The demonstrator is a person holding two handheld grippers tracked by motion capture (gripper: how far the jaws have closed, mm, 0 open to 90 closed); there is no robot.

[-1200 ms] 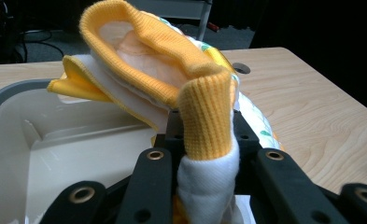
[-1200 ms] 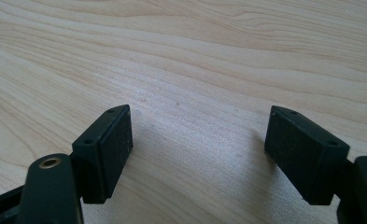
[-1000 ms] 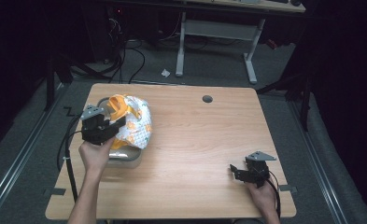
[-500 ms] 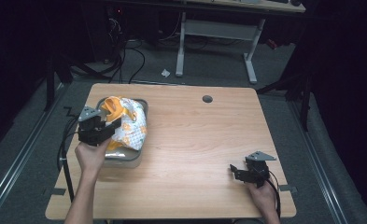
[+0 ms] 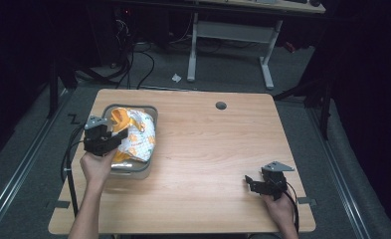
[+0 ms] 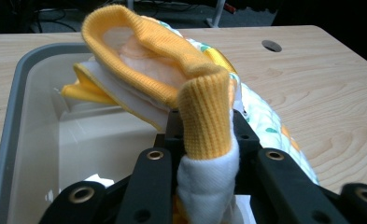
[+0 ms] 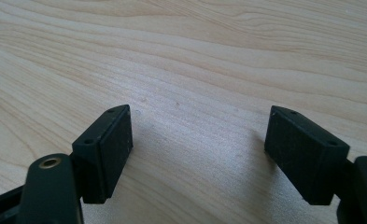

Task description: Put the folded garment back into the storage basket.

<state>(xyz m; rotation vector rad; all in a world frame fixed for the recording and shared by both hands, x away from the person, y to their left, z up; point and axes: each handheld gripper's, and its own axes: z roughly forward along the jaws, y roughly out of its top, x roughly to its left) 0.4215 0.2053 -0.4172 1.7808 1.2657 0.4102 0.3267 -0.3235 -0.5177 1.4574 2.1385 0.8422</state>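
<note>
Over the grey tub (image 5: pixel 142 169), left tongs (image 5: pixel 114 141) clamp the garment (image 5: pixel 136 137) (lengthwise away); right tongs (image 5: pixel 255 183) gape empty.

We're looking at a light wood-grain table (image 5: pixel 208 149), smooth with a soft sheen, probably laminate. The bin (image 6: pixel 13 121) is grey plastic, smooth and slightly glossy inside. The garment (image 6: pixel 172 79) is soft cloth: a yellow ribbed knit cuff, a fleecy white lining, and a printed white fabric with green and orange bits. Fingers (image 7: pixel 109 149) on the right gripper (image 7: pixel 200 154) look like matt black plastic, a bit grainy, with brassy metal rivets. The floor (image 5: pixel 218 74) reads as rough grey carpet.
</note>
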